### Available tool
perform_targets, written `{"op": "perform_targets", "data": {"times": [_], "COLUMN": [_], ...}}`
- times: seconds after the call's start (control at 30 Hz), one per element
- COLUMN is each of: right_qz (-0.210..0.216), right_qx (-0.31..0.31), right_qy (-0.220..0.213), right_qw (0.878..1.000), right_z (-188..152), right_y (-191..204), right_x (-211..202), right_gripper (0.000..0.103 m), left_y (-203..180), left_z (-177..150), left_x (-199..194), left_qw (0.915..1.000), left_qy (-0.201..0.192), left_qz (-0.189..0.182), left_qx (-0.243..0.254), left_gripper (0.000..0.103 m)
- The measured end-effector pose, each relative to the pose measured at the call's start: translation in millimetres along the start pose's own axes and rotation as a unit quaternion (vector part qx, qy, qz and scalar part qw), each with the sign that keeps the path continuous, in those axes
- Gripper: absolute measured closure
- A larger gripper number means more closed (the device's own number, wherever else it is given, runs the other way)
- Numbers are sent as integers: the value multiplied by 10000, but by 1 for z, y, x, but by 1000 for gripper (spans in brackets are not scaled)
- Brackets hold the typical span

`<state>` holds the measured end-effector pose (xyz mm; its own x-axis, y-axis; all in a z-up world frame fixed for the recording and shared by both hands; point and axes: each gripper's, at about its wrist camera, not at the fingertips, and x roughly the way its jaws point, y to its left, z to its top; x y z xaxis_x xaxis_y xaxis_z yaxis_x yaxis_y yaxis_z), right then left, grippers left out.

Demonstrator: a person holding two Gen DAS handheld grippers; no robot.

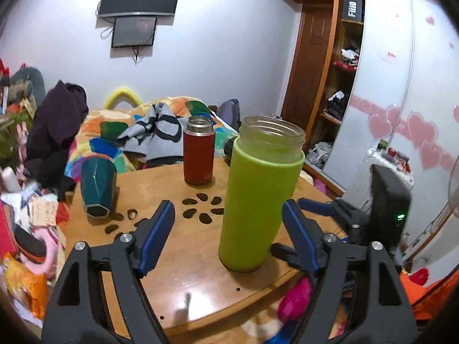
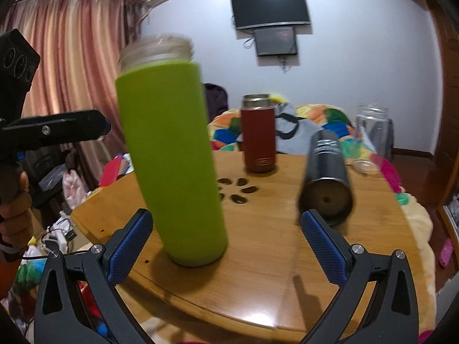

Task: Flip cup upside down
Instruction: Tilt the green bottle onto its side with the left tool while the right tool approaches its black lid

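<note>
I see the round wooden table (image 1: 178,281) filling the lower middle of both views, a flower-shaped cutout at its centre. On it, the green cup (image 1: 258,197) stands upright, mouth up, right of centre in the left wrist view and left of centre in the right wrist view (image 2: 172,166). A red flask (image 1: 199,150) stands behind it, mid-frame. A dark bottle (image 2: 325,177) appears right of centre in my right view; a teal cup (image 1: 97,186) sits at the left in my left one. My left gripper (image 1: 228,218) has its fingers spread either side of the cup, not touching. My right gripper (image 2: 226,229) is spread wide too, holding nothing.
</note>
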<state>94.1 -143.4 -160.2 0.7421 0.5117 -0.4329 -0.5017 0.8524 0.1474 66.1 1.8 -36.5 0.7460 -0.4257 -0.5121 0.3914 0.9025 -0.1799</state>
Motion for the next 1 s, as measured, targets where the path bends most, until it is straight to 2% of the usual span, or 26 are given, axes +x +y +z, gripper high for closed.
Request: {"op": "perform_targets", "data": {"times": [0.17,0.23,0.33,0.37,0.43,0.83,1.0], "right_qz": [219,295,398,426,389,290,293], "right_qx": [-168,-262,-402,-430,-476,-643,-850], "right_qy": [225,269,386,418,462,434,498], "right_qw": [9994,9989,9977,9973,9970,9966,9947], "right_z": [-2,-3,-5,-5,-6,-5,-2], "right_y": [13,18,23,24,26,29,33], "right_x": [25,31,36,38,42,32,26], "right_gripper": [1,7,23,32,39,40,40], "left_y": [-5,-6,-3,-2,-2,14,35], "left_z": [6,11,16,16,19,26,23], "left_x": [15,27,40,42,48,45,48], "left_qw": [9994,9988,9967,9957,9940,9907,9849], "left_qy": [93,182,265,287,321,202,157], "left_qz": [-345,-445,-698,-796,-933,-1092,-1196], "left_qx": [-35,-109,-309,-377,-463,-781,-1242], "left_gripper": [27,27,28,29,34,39,40]}}
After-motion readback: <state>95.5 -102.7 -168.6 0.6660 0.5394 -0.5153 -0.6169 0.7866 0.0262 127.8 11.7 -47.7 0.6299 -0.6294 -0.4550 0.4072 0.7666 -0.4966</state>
